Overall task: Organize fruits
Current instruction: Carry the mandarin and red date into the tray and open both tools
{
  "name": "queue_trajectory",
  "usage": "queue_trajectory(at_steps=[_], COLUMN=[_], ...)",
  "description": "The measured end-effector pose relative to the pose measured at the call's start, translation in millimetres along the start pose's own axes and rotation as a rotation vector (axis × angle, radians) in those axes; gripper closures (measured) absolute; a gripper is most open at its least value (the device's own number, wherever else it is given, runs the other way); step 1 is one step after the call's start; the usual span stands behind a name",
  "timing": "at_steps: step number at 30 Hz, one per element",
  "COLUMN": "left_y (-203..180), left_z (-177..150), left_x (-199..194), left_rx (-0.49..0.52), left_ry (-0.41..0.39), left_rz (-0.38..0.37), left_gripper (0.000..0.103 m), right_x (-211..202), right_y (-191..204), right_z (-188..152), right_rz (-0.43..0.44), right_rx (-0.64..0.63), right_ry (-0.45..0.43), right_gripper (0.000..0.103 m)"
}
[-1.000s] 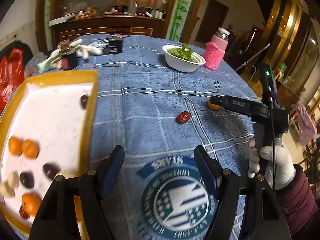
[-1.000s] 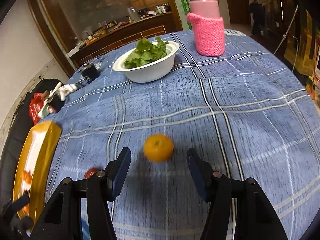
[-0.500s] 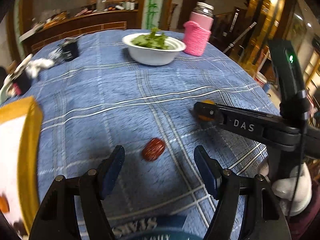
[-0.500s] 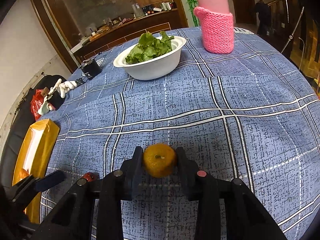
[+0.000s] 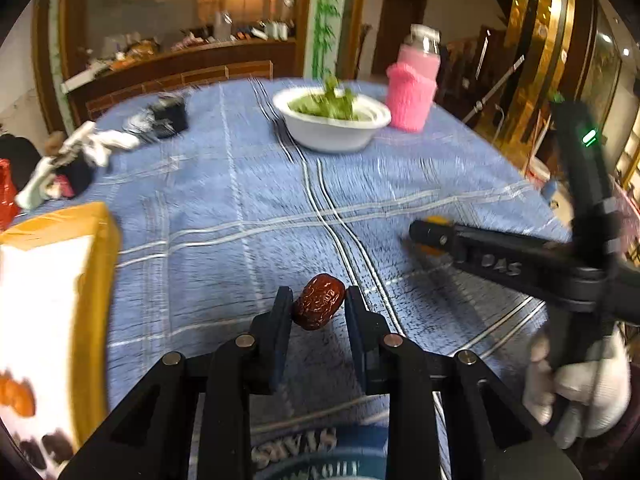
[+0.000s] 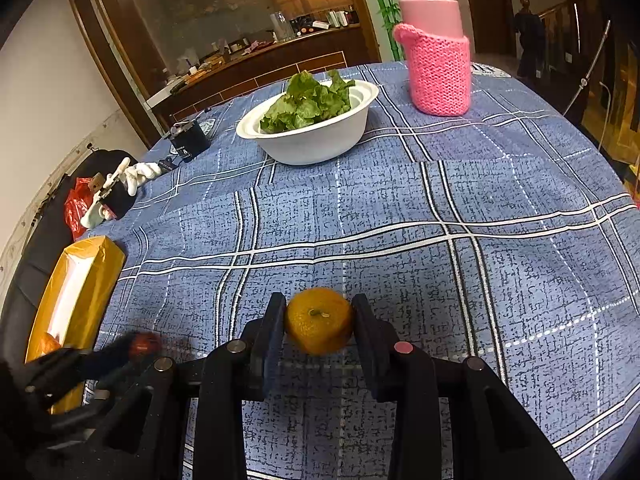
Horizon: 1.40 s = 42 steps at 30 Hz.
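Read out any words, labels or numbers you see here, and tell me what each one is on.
"DAS": side of the right gripper, letters partly blurred.
"SVIS": upside-down lettering on the round emblem printed on the tablecloth; the ring text below is cut off, unreadable.
White label on the small black box: too small to read.

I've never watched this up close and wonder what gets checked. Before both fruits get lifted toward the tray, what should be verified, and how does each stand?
1. Right gripper clamped on the orange: ok, both pads press its sides.
2. Left gripper on the date: cannot tell; its jaws are closing, the date sits between them, view blurred.
3. Grippers apart from each other: ok.
4. Tray in sight: ok, at the table's left edge.
5. Free room in the tray: ok, bare white floor shows.
6. Bowl and bottle clear of the path: ok, far back.
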<state>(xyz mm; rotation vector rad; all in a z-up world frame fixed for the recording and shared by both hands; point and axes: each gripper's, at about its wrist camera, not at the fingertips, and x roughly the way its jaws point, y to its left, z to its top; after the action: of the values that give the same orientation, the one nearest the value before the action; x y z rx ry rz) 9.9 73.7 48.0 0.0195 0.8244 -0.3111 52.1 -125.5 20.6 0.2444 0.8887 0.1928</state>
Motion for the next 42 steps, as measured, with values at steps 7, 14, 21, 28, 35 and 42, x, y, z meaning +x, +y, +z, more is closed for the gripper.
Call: queue_trajectory(at_steps=[7, 14, 21, 28, 35, 42], left_y=[28, 75, 138, 195, 217, 222], left_z=[-19, -43, -71, -104, -122, -124], left_x=[-51, -114, -160, -173, -169, -164], left_rx=[-0.116, -0.212, -0.366, -0.501, -0.535, -0.523], left_ry=[-0.042, -0.108, -0.17, -0.16, -0.149, -0.137], left_rz=[0.017, 0.089, 0.145, 0.204, 0.214, 0.234], left_gripper=[0.078, 0.077, 0.077, 0.077, 0.077, 0.05], right_x=[-4, -36, -65, -67, -40, -8], right_y=[4, 24, 88, 185, 259, 293], right_z=[-4, -23, -57, -77, -96, -95], right_rz=[-0.019, -0.026, 0.1, 0.236, 0.284, 0.26], right_rx=[-0.019, -0.05, -0.142, -0.281, -0.383, -0.416], right_ry=[-0.018, -0.067, -0.018, 0.054, 0.123, 0.146], right_gripper=[0.067, 0.067, 0.066, 0.065, 0.065, 0.064])
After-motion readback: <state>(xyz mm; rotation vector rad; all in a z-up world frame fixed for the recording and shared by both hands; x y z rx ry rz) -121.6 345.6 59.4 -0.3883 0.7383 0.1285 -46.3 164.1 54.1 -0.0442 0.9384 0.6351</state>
